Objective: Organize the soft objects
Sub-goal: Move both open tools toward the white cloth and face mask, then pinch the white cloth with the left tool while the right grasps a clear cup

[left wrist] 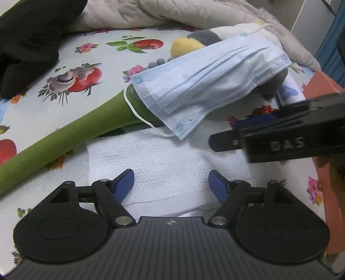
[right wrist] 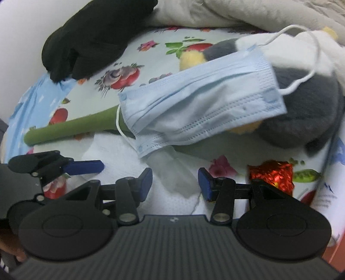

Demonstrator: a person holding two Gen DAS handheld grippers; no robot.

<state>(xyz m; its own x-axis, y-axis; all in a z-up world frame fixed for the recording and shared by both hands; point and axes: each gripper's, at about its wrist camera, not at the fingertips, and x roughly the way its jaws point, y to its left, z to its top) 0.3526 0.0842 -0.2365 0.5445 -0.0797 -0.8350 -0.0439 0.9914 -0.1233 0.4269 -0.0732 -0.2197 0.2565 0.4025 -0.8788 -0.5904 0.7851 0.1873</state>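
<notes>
A pale blue face mask [left wrist: 207,86] is lying draped across a grey, white and yellow plush toy [right wrist: 301,120] and the top of a green stem [left wrist: 64,137], on a tablecloth [left wrist: 90,64] printed with tomatoes and flowers. One of its white ear loops is hanging around the stem, the other is resting on the toy. Just below the mask a white paper towel [left wrist: 163,163] is lying flat on the cloth.

The left gripper [left wrist: 171,185] is hovering over the towel with its blue pads spread wide and nothing between them. The right gripper [right wrist: 175,183] is also standing open, less widely; a strip of clear plastic [right wrist: 172,172] is showing in its gap, though it may only be lying underneath, and the pads are not pressing on it. Each gripper is showing at the edge of the other's view, so the two are working close together.

A black cloth [right wrist: 94,36] and a beige quilt [left wrist: 172,13] are lying at the far edge. A shiny red wrapper [right wrist: 271,174] is sitting just right of the right gripper.
</notes>
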